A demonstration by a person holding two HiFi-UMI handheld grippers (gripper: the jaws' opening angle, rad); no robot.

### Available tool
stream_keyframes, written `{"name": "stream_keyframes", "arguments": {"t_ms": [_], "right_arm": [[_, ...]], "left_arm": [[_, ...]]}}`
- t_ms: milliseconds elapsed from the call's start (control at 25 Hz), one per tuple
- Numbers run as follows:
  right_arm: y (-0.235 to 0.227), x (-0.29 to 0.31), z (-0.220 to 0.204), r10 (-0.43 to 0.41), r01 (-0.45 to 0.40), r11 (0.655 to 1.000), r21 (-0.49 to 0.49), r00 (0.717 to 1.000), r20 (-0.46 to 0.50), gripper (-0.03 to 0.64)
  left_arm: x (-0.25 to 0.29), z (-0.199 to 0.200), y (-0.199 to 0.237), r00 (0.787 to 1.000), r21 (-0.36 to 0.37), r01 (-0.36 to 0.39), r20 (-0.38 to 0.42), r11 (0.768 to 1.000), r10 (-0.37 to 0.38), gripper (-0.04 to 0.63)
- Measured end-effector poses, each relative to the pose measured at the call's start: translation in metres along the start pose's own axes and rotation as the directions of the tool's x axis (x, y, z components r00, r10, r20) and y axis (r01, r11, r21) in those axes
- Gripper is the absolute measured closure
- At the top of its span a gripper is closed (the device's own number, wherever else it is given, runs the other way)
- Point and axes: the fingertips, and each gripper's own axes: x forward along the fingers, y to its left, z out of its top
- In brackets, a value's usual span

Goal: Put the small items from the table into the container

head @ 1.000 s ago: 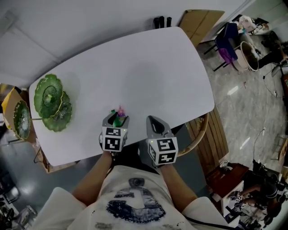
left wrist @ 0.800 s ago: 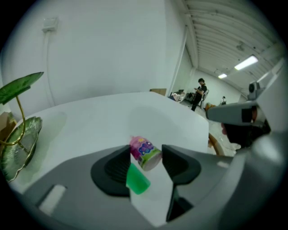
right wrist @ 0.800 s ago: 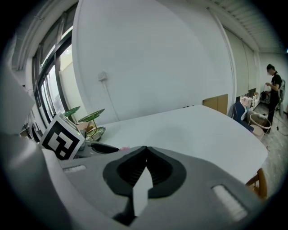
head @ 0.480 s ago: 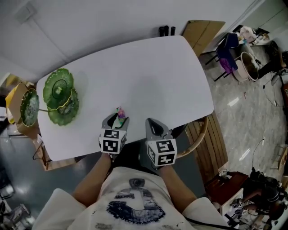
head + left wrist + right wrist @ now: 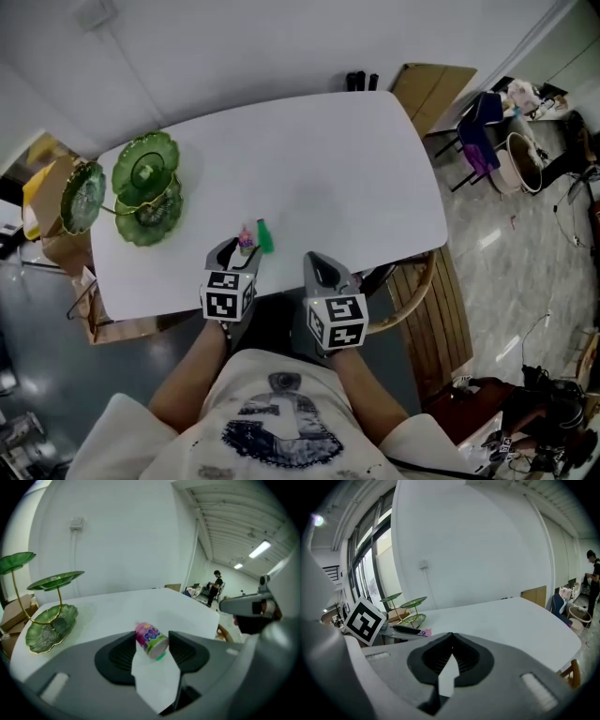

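Note:
A small pink bottle (image 5: 151, 638) with a green end sits between the pads of my left gripper (image 5: 152, 645), which is shut on it just above the white table (image 5: 328, 159). From the head view the bottle (image 5: 246, 238) shows at the tip of the left gripper (image 5: 240, 247). A small green item (image 5: 265, 236) lies right beside those jaws. The green leaf-shaped tiered dish stand (image 5: 145, 187) stands at the table's left end, ahead and left of the left gripper (image 5: 47, 625). My right gripper (image 5: 319, 259) is shut and empty near the front edge (image 5: 451, 637).
A wooden chair (image 5: 422, 272) sits under the table's right front corner. A cardboard sheet (image 5: 436, 86) leans beyond the far right corner. A brown box and bags (image 5: 47, 202) stand left of the table. A person (image 5: 217, 585) stands far off in the room.
Both grippers have risen a little and drifted left, the left still holding the pink bottle. The green item, earlier within the left jaws' outline, now shows beside them.

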Motion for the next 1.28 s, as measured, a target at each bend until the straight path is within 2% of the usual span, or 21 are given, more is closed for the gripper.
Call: {"name": "stream_keyframes", "arguments": {"t_ms": [440,880,1280], "right_arm": [[0.046,-0.006,0.003,0.113,-0.113,0.993,-0.044,0.993,0.017,0.617],[0.107,0.023,0.013,0.267,-0.267,0.960,-0.084,0.964,-0.005,0.617],[0.154,0.063,0.015,0.343,-0.345,0.934,-0.086,0.938,-0.046,0.617]], "left_arm": [[-0.061,-0.015,0.024,0.991,-0.043,-0.122,0.043,0.992,0.124,0.382],[-0.118,-0.024,0.076,0.959,-0.121,-0.265,0.064,0.957,0.274,0.382],[-0.144,-0.030,0.128,0.937,-0.169,-0.331,0.053,0.928,0.344,0.382]]}}
